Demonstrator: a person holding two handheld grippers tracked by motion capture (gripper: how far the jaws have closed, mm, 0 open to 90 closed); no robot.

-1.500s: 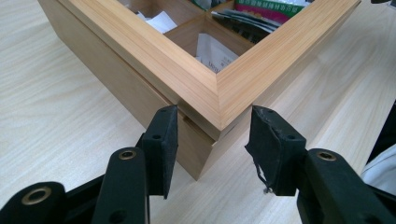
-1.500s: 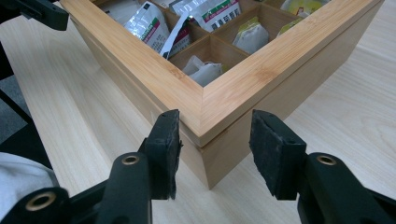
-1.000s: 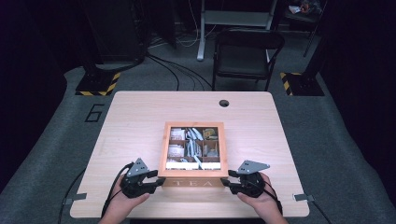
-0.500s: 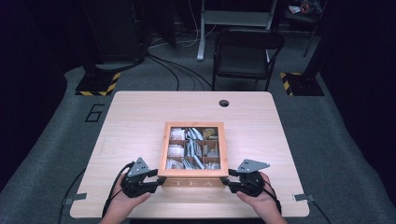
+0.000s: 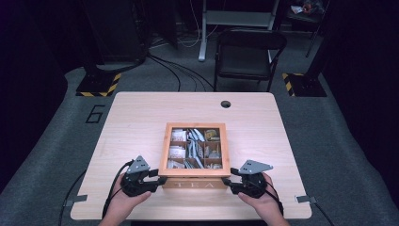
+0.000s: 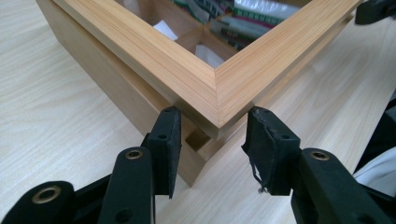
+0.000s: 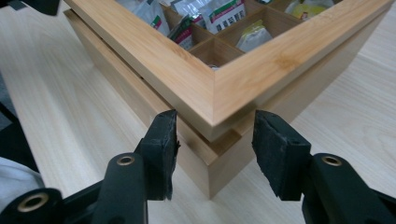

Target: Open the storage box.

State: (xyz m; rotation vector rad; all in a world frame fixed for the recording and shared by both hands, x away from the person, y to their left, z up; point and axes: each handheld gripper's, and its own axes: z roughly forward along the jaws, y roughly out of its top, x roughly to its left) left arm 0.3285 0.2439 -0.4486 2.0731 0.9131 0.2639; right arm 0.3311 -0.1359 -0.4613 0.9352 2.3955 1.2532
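High view: I see the wooden tea box (image 5: pixel 194 181) on the near half of the table (image 5: pixel 136 117), its front face lettered TEA and turned toward me. Its framed lid (image 5: pixel 163 146) lies closed over the compartments, and the tea packets (image 5: pixel 190 148) show through the lid's window. My left gripper (image 5: pixel 153 178) sits at the near left corner of the box and my right gripper (image 5: pixel 229 182) at the near right corner. Both hands rest low at the near table edge. A black chair (image 5: pixel 247 52) stands beyond the far edge.

Left gripper view: the left gripper (image 6: pixel 212 140) straddles a corner of the tea box (image 6: pixel 116 88). The lid (image 6: pixel 196 74) overhangs the body, with a small notch below the corner. The left pad lies against the wood; the other pad stands just beside the corner with a thin gap. I read the jaws as narrow and not clamped. The other gripper's tip shows at the upper right.

Right gripper view: the right gripper (image 7: pixel 215 140) straddles the opposite near corner of the tea box (image 7: pixel 261 116). The lid (image 7: pixel 187 79) corner sits between the pads, clear of both. The jaws have just been opening, with the corner still between them, and they stand moderately wide. Packets (image 7: pixel 224 11) lie in the compartments behind the frame.
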